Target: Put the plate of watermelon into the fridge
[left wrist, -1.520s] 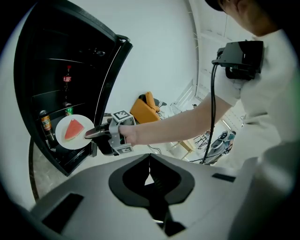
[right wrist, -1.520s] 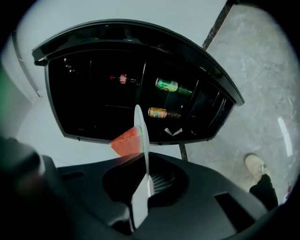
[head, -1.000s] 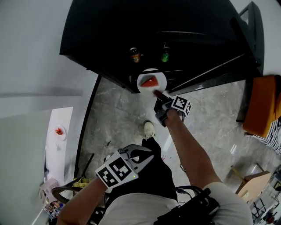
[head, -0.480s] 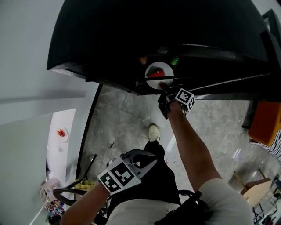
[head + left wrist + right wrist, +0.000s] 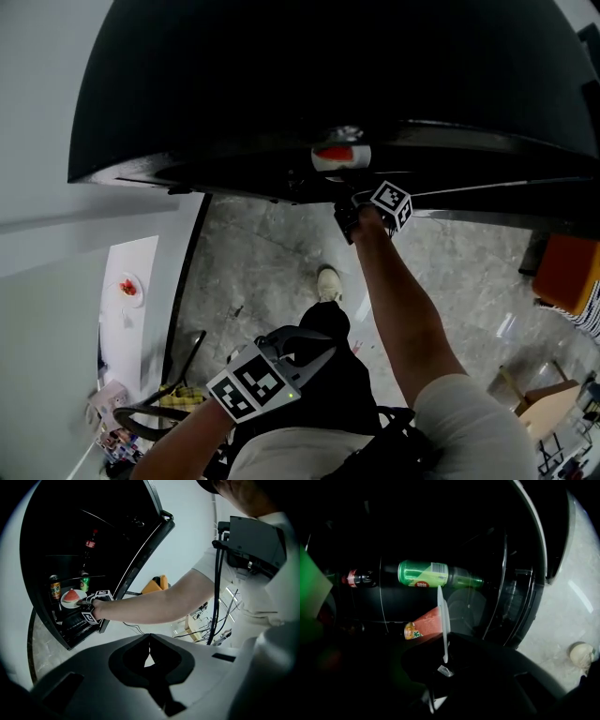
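Your right gripper [image 5: 443, 660] has its jaws clamped on the near rim of the round white plate [image 5: 443, 620], which that view shows edge-on as a thin white line, with the red watermelon wedge [image 5: 429, 619] on its left face. The plate sits inside the open black fridge [image 5: 328, 84], on a shelf with a green drink can [image 5: 424, 573], a dark bottle with a red label [image 5: 356, 578] and an orange-labelled can [image 5: 410, 630]. The rest of the interior is too dark to read, and a green blur at that view's left edge cannot be identified. From your head view the fridge's top hides most of the plate, so only a sliver of rim and red shows. Your left gripper [image 5: 149, 654] is held low by your waist, jaws together with nothing between them. At the head view's left, a small white dish [image 5: 127, 290] with something red lies near the far edge of the white counter [image 5: 141, 262]; it is too small to make out, and the counter's near end is cluttered and cut off.
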A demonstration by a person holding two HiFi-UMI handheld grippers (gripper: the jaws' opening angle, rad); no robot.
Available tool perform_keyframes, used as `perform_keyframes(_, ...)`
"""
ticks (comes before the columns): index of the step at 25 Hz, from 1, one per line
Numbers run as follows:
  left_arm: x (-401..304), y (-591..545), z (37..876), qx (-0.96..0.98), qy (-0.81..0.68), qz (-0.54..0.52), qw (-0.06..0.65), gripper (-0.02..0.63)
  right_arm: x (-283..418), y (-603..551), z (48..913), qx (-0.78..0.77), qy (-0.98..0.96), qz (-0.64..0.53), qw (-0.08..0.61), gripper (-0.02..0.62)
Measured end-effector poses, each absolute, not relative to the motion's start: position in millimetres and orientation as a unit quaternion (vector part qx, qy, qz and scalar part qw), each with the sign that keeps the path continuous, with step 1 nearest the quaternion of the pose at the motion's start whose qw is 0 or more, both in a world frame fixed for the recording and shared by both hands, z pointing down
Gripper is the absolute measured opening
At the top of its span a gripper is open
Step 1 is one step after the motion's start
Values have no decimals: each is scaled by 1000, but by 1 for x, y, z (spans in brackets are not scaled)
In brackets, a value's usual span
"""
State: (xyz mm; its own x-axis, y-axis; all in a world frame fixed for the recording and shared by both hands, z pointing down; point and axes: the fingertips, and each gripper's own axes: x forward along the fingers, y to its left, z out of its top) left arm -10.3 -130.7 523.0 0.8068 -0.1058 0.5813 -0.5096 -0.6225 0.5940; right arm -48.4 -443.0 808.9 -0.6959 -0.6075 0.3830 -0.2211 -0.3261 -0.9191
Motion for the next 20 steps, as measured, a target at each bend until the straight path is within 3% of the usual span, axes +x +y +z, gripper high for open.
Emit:
perform_keyframes(10, -8, -128, 523, 862, -167, 253, 406, 12, -46, -453, 809, -398, 563, -715, 117, 29)
perform_keyframes(16, -9, -131, 523, 863, -163, 250, 408, 12, -51, -459, 800, -415, 626, -657, 67, 189)
perform_keyframes(20, -13, -128, 525, 860, -163, 250, 414, 12, -53, -456, 802, -432, 669, -605, -9, 243)
